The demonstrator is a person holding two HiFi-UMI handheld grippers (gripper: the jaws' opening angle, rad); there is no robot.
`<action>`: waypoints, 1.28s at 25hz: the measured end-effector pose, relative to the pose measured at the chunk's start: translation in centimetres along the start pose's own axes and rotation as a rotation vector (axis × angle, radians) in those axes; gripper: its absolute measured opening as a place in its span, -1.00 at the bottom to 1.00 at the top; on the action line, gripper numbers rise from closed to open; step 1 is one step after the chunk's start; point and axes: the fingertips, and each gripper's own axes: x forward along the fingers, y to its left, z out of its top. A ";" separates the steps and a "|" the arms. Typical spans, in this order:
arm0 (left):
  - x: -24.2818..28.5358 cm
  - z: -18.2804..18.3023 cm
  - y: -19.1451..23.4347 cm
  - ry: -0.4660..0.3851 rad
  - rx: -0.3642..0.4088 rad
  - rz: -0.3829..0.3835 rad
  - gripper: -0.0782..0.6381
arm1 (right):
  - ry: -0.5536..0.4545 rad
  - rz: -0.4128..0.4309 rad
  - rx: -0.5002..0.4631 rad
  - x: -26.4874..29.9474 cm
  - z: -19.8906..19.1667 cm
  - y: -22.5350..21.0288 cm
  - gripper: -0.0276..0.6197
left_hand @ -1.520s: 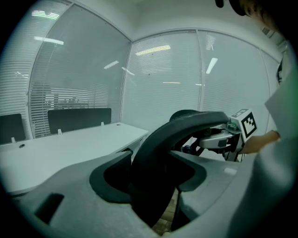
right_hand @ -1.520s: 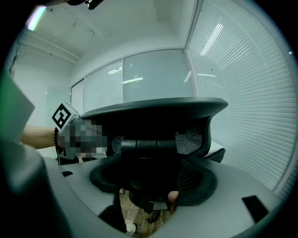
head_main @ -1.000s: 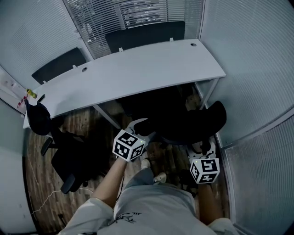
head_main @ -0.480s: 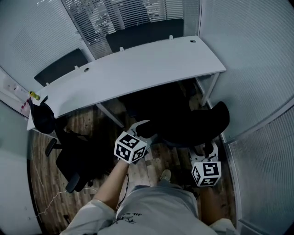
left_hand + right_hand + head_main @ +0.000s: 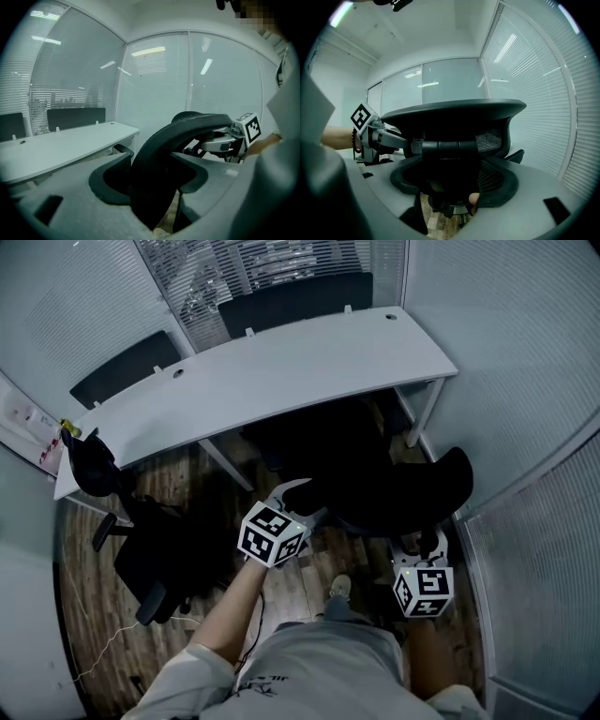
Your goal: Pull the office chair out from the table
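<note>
Head view, looking steeply down: a black office chair [image 5: 405,491] stands on the wooden floor [image 5: 291,582] at the right end of a long white curved table [image 5: 253,381]. Its curved backrest is clear of the table's near edge and faces the person, and its seat is in shadow towards the table. The left gripper [image 5: 302,502] reaches the left end of the backrest and the right gripper [image 5: 422,542] the right end, each with its marker cube nearest the person. A second black chair [image 5: 141,554] stands well apart at the left, and glass walls with blinds [image 5: 506,352] close in the room. Left gripper view: the backrest's thick dark edge [image 5: 187,136] runs straight through the gap between the two grey jaws and fills it, so the jaws are clamped on the office chair. The table [image 5: 61,145] lies beyond at the left, and the right gripper [image 5: 225,140] sits at the backrest's far end. Right gripper view: the backrest [image 5: 454,117] spreads across the frame, and its black central spine sits between the jaws, which are closed on it. The left gripper [image 5: 382,136] shows at the left.
</note>
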 end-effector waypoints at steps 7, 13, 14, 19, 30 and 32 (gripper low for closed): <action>-2.2 -1.3 -2.9 0.000 0.011 -0.031 -0.10 | -0.002 -0.030 0.007 -3.9 -1.1 1.5 -0.09; -3.8 -2.4 -5.3 -0.010 0.021 -0.053 -0.10 | -0.009 -0.051 0.012 -6.9 -2.1 2.5 -0.09; -4.0 -2.7 -5.7 -0.010 0.023 -0.056 -0.10 | -0.009 -0.053 0.013 -7.4 -2.4 2.6 -0.09; -5.1 -3.8 -8.0 -0.010 0.031 -0.075 -0.10 | -0.012 -0.064 0.017 -10.1 -3.4 3.1 -0.09; -6.2 -4.7 -12.4 -0.014 0.039 -0.105 -0.10 | -0.008 -0.073 0.023 -14.6 -4.5 2.8 -0.09; -6.3 -4.7 -13.2 -0.017 0.038 -0.107 -0.10 | -0.009 -0.071 0.022 -15.4 -4.6 2.6 -0.09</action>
